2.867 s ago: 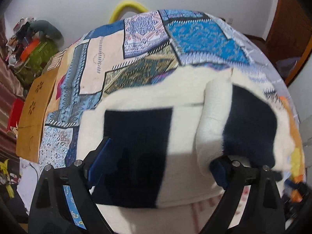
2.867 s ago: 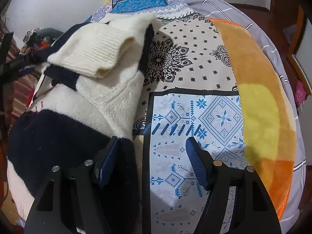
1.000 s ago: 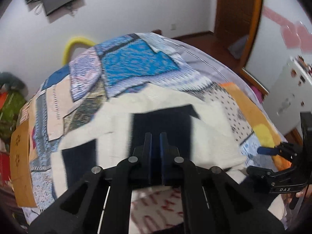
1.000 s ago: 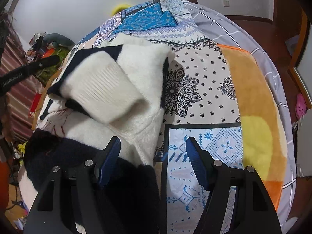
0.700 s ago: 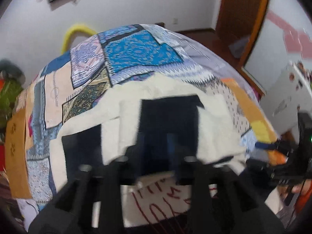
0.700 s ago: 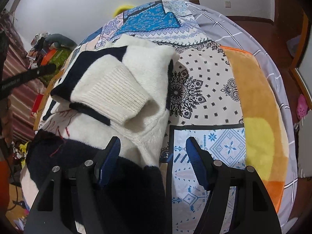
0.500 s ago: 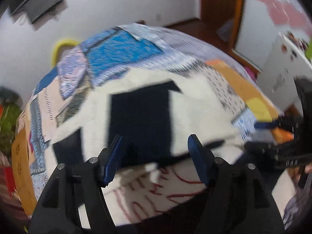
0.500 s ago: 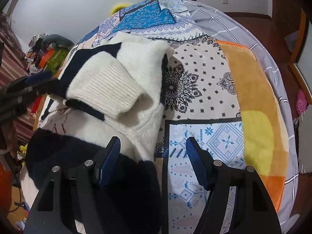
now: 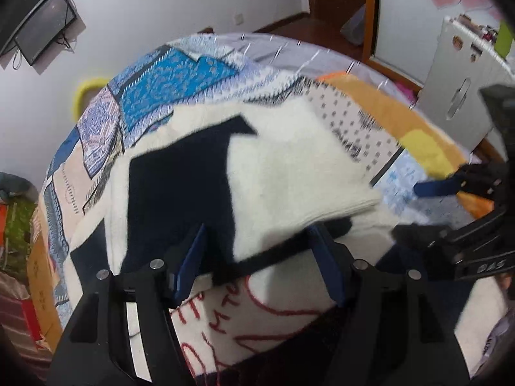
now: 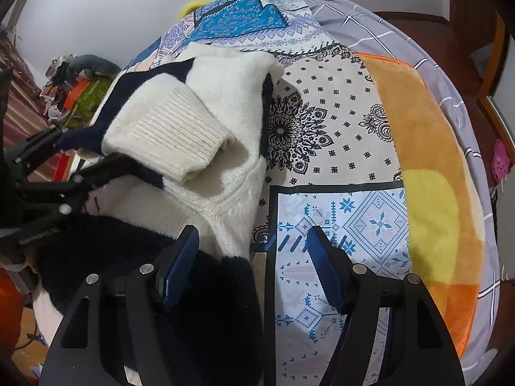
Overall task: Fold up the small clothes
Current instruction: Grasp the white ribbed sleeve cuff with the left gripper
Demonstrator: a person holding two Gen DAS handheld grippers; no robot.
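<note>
Both tongs stand open, gripping nothing. The left gripper, its jaws just opened, hovers over the sweater, whose folded sleeve lies ahead. The right gripper straddles the sweater's edge above the patterned bedspread.

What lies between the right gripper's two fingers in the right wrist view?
The sweater's navy-and-white side edge and a strip of the patterned bedspread lie between the open fingers of the right gripper, seen in the right wrist view.
</note>
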